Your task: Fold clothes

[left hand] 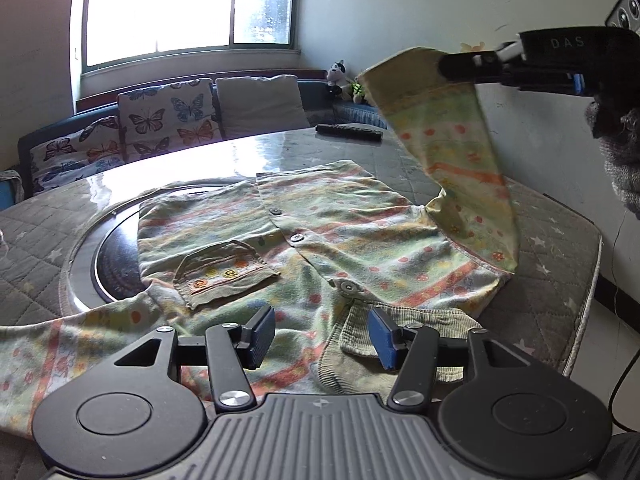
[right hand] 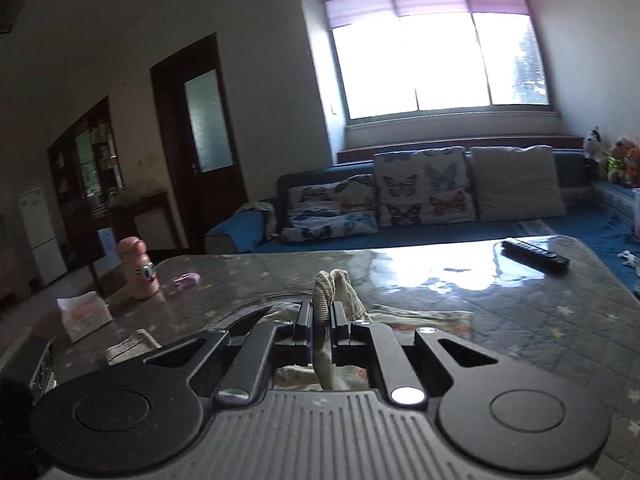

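Note:
A small green and orange striped button-up shirt [left hand: 320, 240] lies spread on the table [left hand: 40, 232], front up, with a chest pocket [left hand: 224, 276] and a corduroy collar [left hand: 360, 344]. My left gripper [left hand: 320, 336] is open just above the collar area, touching nothing. My right gripper [left hand: 452, 65] is shut on the cuff of the shirt's right sleeve [left hand: 460, 152] and holds it lifted high above the table. In the right wrist view the gripper [right hand: 322, 320] pinches the corduroy cuff [right hand: 336, 288], which sticks up between the pads.
A black remote [left hand: 348, 132] lies at the table's far side. A round glass turntable [left hand: 108, 256] sits under the shirt's left part. A pink bottle [right hand: 138, 268], a tissue pack [right hand: 84, 316] and a small pink item [right hand: 186, 279] stand to the left. A sofa with cushions [left hand: 168, 120] is behind.

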